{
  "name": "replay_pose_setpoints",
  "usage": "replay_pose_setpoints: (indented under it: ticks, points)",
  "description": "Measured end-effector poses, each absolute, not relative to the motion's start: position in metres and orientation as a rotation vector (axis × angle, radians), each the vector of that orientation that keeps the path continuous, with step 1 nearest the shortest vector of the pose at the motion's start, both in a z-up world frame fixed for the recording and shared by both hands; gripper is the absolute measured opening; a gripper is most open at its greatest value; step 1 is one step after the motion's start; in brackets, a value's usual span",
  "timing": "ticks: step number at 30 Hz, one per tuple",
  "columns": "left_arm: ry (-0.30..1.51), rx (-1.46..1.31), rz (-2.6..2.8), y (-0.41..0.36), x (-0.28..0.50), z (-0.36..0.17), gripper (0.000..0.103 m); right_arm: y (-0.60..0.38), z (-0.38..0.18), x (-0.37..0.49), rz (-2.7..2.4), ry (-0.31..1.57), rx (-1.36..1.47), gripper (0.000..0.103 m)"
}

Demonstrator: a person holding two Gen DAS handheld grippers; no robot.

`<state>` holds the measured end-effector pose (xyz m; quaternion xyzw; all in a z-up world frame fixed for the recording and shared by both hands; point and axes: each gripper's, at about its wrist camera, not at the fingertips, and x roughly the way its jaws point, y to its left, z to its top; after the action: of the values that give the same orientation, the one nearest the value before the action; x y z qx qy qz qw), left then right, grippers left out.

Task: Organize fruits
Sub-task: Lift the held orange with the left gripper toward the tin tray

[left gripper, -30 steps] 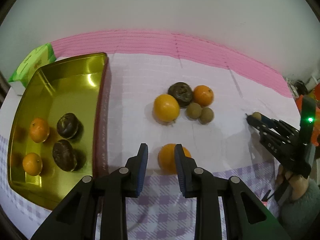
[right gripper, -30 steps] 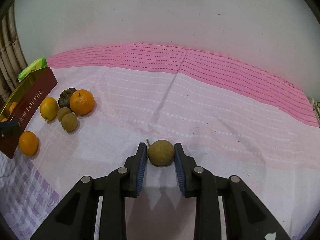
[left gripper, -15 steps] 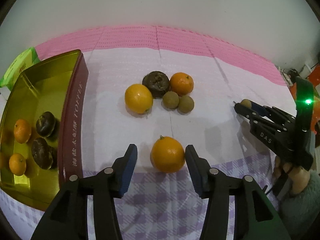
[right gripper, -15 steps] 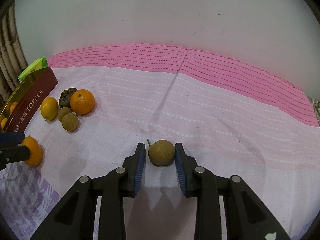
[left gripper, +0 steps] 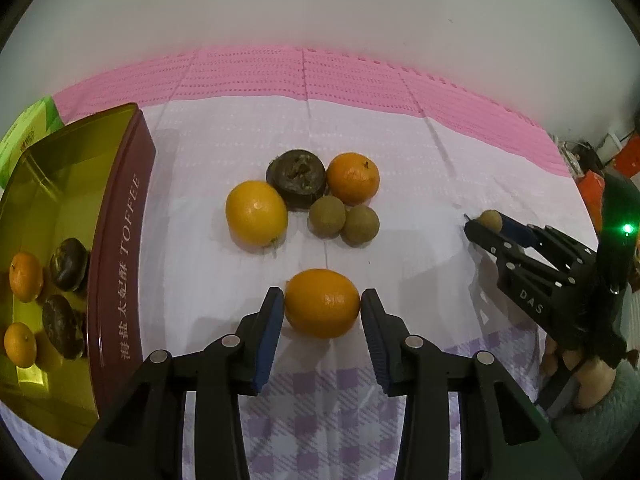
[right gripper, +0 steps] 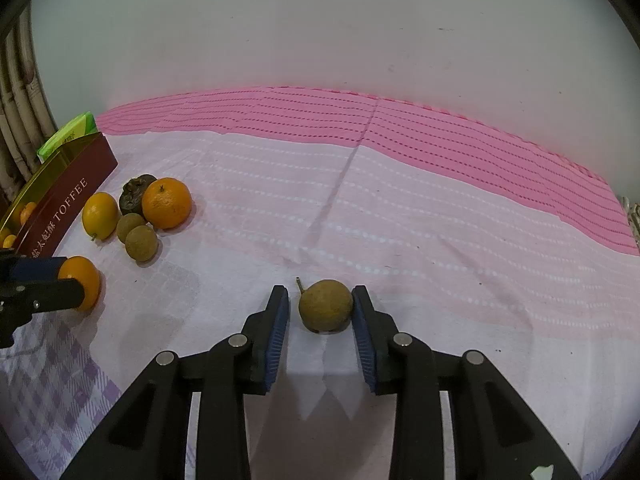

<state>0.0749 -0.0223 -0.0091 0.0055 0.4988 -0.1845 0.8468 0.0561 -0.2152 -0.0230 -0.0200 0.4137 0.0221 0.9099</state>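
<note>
My left gripper (left gripper: 322, 308) has its jaws touching both sides of an orange (left gripper: 322, 303) that rests on the cloth; it also shows in the right wrist view (right gripper: 82, 282). My right gripper (right gripper: 320, 306) is open around a brown longan (right gripper: 326, 305) on the cloth, its right pad touching, a gap at the left pad. A gold toffee tin (left gripper: 120, 216) at the left holds two small oranges and two dark fruits. A cluster lies beyond: yellow orange (left gripper: 256, 219), dark fruit (left gripper: 296, 174), orange (left gripper: 353, 178), two longans (left gripper: 344, 220).
A green box (left gripper: 28, 136) stands behind the tin. The pink and white cloth (right gripper: 400, 208) covers the table up to a white wall. Clutter sits at the far right edge (left gripper: 592, 168).
My left gripper moved forward and closed in on the orange, from wide open to touching it. My right gripper opened slightly around the longan, which stayed on the cloth.
</note>
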Motion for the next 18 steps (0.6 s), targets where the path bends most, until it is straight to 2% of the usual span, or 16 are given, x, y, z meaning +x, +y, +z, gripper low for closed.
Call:
replay_pose_setpoints:
  ticks: [9,18]
  points:
    - [1.029,0.031,-0.390,-0.024,0.072,-0.007,0.040,-0.215,-0.023,0.056,0.045,0.853,-0.042,0.031]
    - [0.968,0.024,-0.355,-0.003,0.065,0.022,0.039,-0.215,-0.023,0.057,0.045,0.853,-0.042,0.031]
